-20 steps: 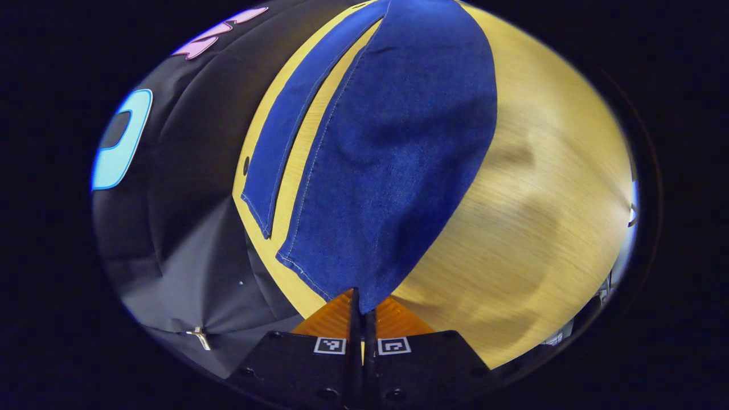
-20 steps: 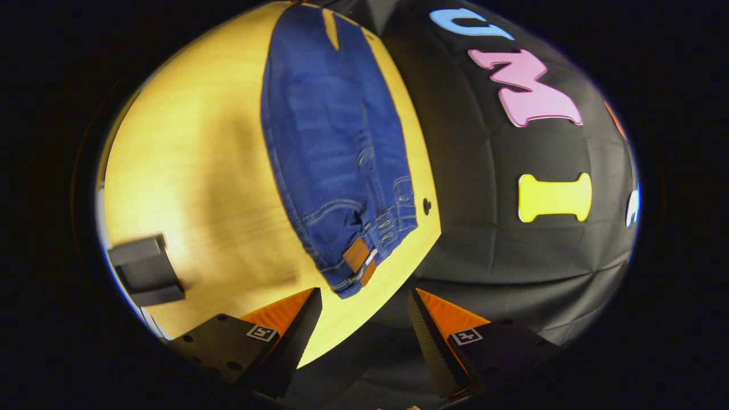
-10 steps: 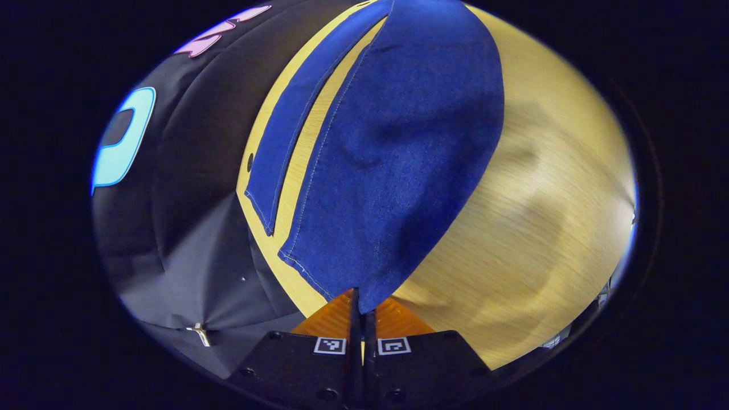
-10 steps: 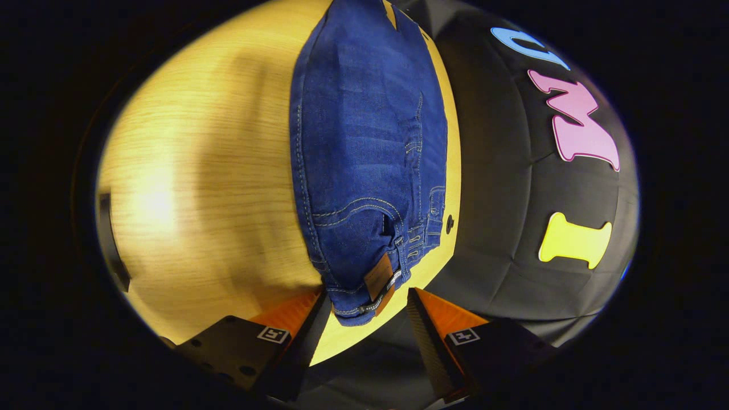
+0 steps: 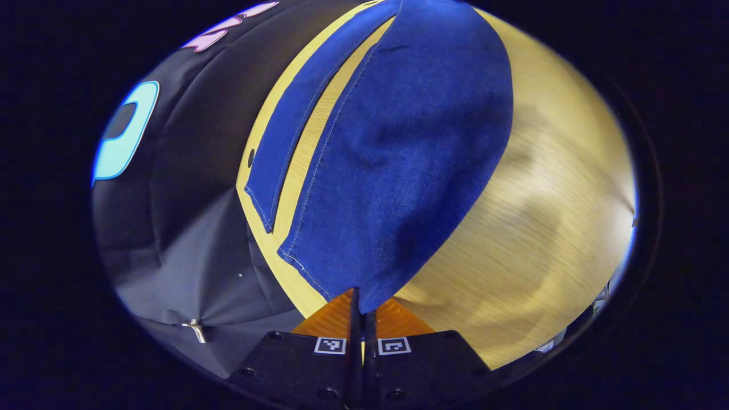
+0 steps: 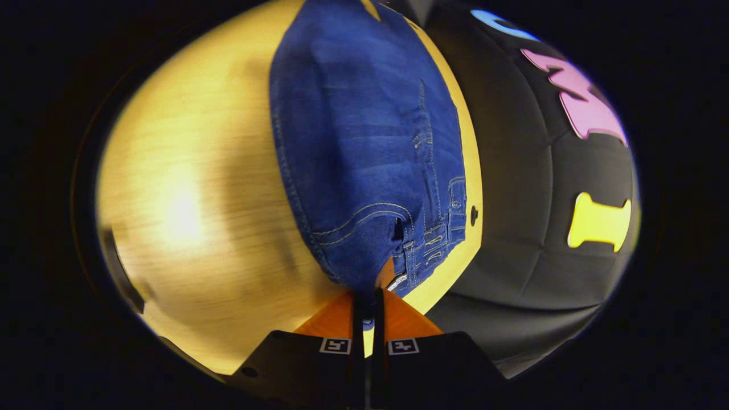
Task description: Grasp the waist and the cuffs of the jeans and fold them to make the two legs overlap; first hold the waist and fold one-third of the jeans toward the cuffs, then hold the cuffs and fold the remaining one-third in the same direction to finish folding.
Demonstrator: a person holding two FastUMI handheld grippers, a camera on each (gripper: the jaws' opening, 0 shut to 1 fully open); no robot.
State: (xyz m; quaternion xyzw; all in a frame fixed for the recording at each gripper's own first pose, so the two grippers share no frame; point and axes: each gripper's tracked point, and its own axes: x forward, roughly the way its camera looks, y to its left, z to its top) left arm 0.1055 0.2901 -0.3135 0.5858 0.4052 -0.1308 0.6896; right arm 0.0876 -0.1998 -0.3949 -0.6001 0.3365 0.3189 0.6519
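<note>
So room-wise: in the left gripper view the wooden table (image 5: 547, 216) is wide open from about 1 to 4 o'clock, bare wood a gripper could sweep across. The jeans (image 5: 398, 159) take up the middle from 12 down to 6, and a second leg strip (image 5: 296, 119) runs beside them toward 11 with a thin gap of wood between. The booth wall cloth (image 5: 182, 228) closes off 7 to 10, right at the table edge. In the right gripper view it's flipped: bare table (image 6: 188, 228) from 7 to 11, cloth wall (image 6: 547, 228) hemming in 1 to 5, just past the waist (image 6: 393, 250).
</note>
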